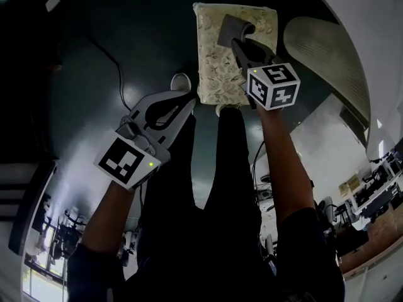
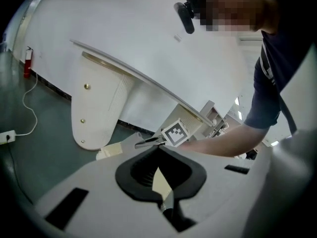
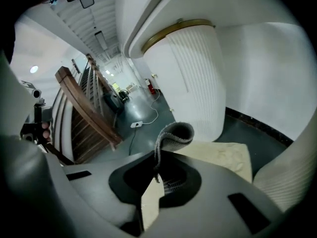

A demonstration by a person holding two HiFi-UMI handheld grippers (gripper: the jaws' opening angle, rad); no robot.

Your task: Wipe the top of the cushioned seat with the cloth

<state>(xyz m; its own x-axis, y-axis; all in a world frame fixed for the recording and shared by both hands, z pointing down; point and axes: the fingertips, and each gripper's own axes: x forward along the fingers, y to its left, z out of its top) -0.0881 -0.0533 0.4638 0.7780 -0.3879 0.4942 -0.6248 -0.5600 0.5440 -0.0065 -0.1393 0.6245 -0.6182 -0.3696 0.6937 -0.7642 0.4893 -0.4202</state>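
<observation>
The cushioned seat (image 1: 227,58) is a beige patterned block on the dark floor, just ahead of the person's legs. My right gripper (image 1: 241,44) hangs over its top, shut on a grey cloth (image 1: 234,27) that curls up from the jaws. In the right gripper view the cloth (image 3: 173,134) loops above the right gripper (image 3: 157,156), with the seat (image 3: 223,156) just beyond. My left gripper (image 1: 187,104) is shut on nothing, level with the seat's near left corner. In the left gripper view the left gripper (image 2: 159,149) points past a corner of the seat (image 2: 111,150).
A white ribbed panel (image 1: 327,55) curves close to the seat's right side, also seen as a ribbed column (image 3: 193,83). A cable (image 1: 113,61) crosses the floor on the left. The person's shoe (image 1: 181,80) stands beside the seat. A power strip (image 3: 136,124) lies farther off.
</observation>
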